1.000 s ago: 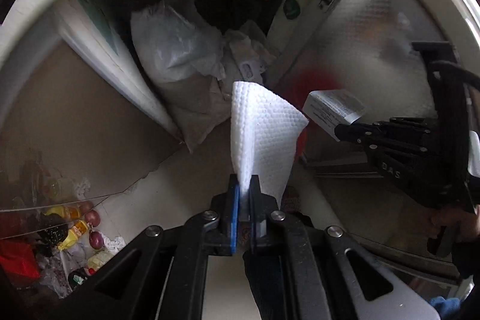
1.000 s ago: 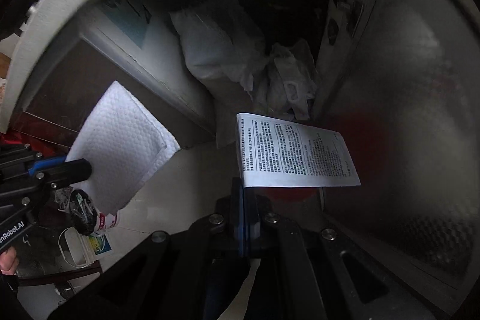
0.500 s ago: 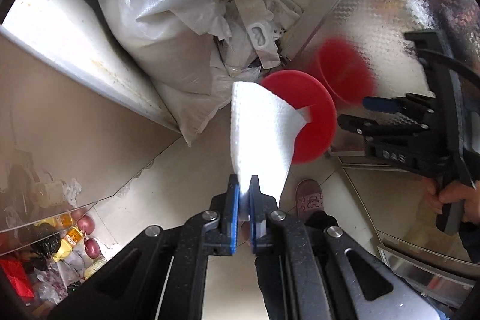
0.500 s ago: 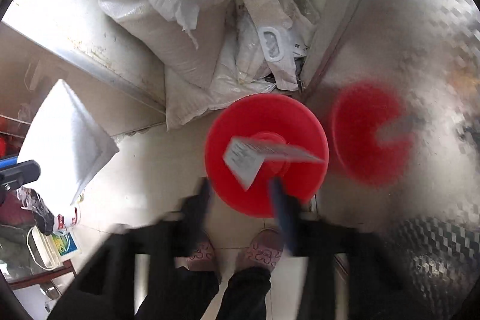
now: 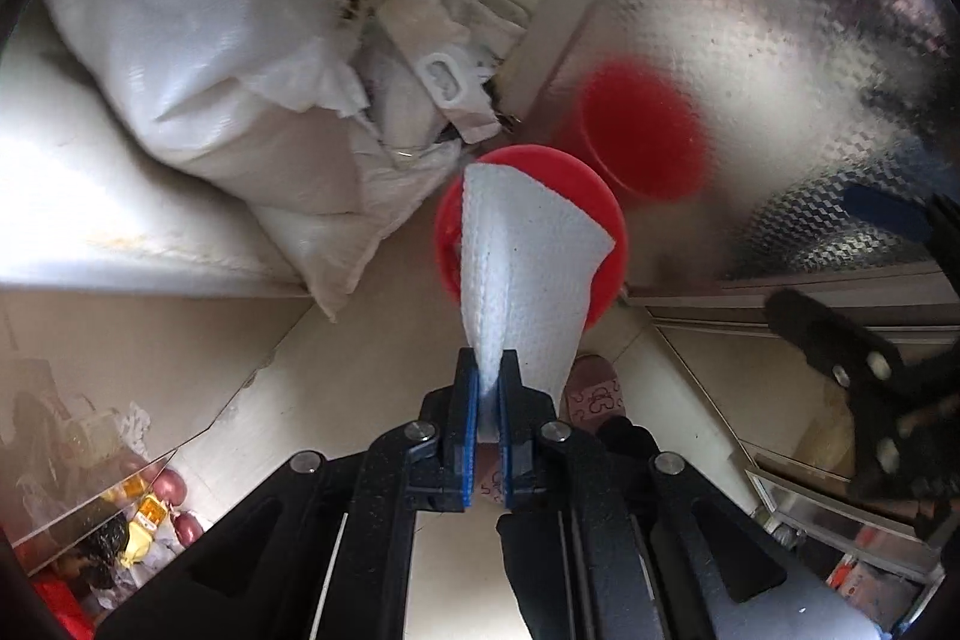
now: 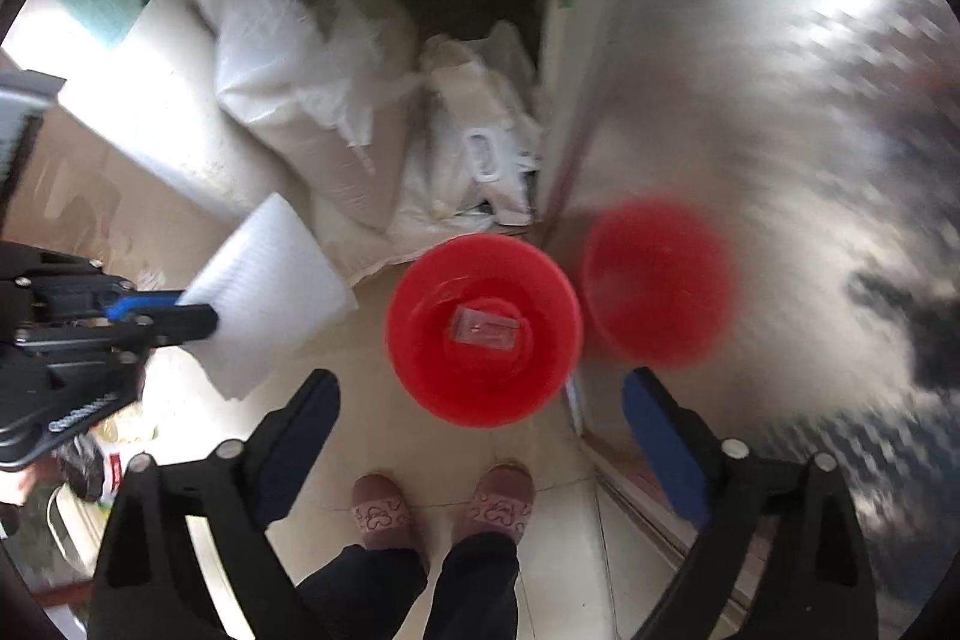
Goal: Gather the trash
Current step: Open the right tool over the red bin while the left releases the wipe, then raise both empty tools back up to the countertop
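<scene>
A red bin stands on the tiled floor beside a shiny metal panel. A printed paper slip lies at its bottom. My right gripper hangs above the bin, its jaws still opening wide, nothing between them. My left gripper is shut on a folded white paper towel, which hangs over the red bin in the left wrist view. From the right wrist view, the left gripper and its towel are to the left of the bin.
White sacks and bags are piled against the wall behind the bin. The metal panel mirrors the bin as a red blur. A person's slippered feet stand below the bin. Clutter lies at lower left.
The right gripper opened and the printed slip dropped into the red bin. Both grippers sank toward the bin, and the left one still holds the towel.
</scene>
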